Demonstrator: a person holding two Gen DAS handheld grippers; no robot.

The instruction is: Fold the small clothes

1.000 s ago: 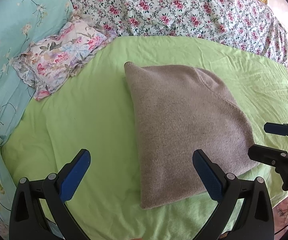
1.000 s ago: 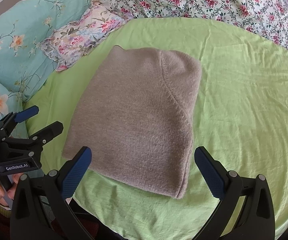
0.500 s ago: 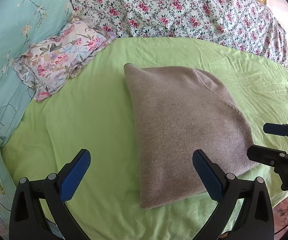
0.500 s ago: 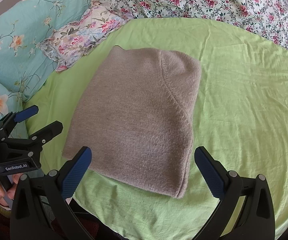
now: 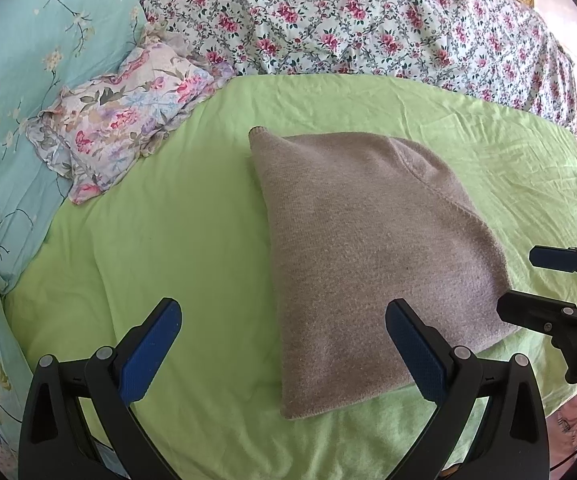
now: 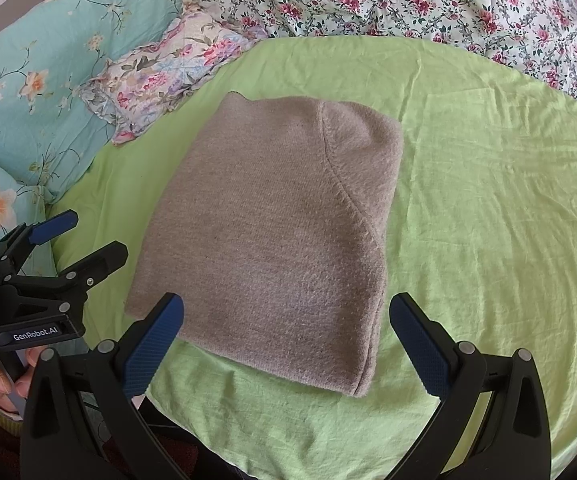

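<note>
Your left gripper (image 5: 282,344): spread wide, holding nothing, folded sweater's (image 5: 368,248) near-left corner between its fingers | sweater (image 6: 276,236): flat on the green sheet (image 6: 488,200) of the bed, floral pillow (image 6: 160,72) far left | your right gripper (image 6: 286,344): spread wide, holding nothing, sweater's near edge between its fingers.

One folded sweater (image 5: 372,248), three pillows (image 5: 128,120), two tongs (image 5: 284,356).

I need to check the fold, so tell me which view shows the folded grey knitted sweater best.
The right wrist view: the folded grey knitted sweater lies nearly centred, all four edges and the curved seam visible. The left wrist view shows it skewed to the right, its near right corner hidden behind a hand-held gripper.
</note>
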